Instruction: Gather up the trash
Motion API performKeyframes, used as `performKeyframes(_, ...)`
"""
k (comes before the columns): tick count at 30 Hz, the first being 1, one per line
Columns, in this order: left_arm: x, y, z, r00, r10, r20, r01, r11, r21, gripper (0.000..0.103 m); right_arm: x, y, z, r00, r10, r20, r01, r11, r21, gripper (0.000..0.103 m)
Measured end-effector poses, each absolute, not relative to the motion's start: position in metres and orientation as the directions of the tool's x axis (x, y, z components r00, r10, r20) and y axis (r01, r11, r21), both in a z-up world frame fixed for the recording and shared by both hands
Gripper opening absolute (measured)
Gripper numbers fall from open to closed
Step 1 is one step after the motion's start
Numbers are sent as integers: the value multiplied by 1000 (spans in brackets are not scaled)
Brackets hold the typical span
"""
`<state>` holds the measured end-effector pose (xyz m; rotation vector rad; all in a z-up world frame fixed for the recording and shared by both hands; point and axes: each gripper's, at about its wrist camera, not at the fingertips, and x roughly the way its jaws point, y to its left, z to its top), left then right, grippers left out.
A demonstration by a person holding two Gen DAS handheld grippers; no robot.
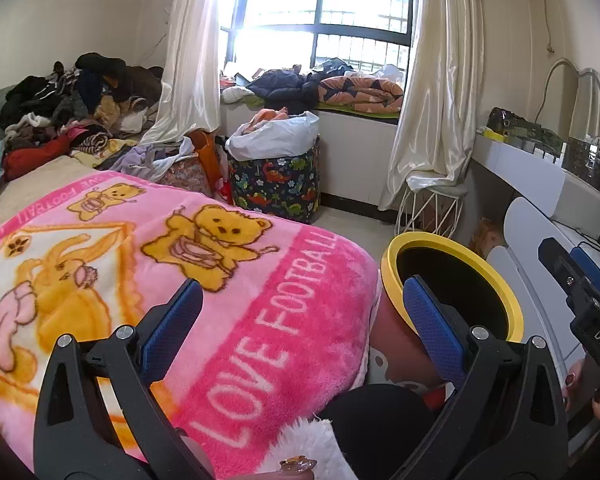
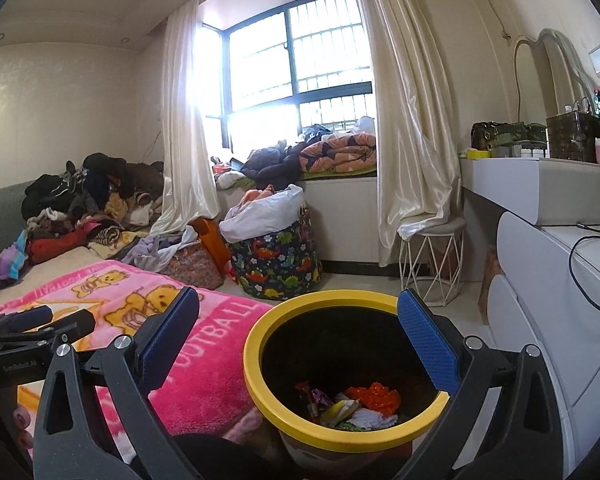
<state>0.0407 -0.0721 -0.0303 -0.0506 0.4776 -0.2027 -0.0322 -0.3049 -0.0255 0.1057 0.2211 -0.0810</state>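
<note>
A yellow-rimmed trash bin [image 2: 260,344] stands beside the bed, below my right gripper [image 2: 300,340], which is open and empty over its mouth. Inside lie several wrappers: an orange one [image 2: 374,396], a yellow one and white paper [image 2: 370,418]. In the left wrist view the bin [image 1: 392,276] is at the right, past the bed's edge. My left gripper [image 1: 304,320] is open and empty above the pink teddy-bear blanket [image 1: 204,280]. The left gripper also shows in the right wrist view [image 2: 40,322] at the left.
A pile of clothes [image 1: 72,112] covers the bed's far end. A dinosaur-print basket [image 2: 278,260] with a white bag stands by the window bench. A wire stool [image 2: 432,264] and a white dresser [image 2: 548,280] are at the right.
</note>
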Motion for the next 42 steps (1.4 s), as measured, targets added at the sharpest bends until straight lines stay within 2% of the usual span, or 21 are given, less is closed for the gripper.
performKeyframes(42, 41, -70, -30, 872, -203, -445, 178, 979, -98, 92, -31, -316, -25, 973, -68, -221, 92, 991, 99, 97)
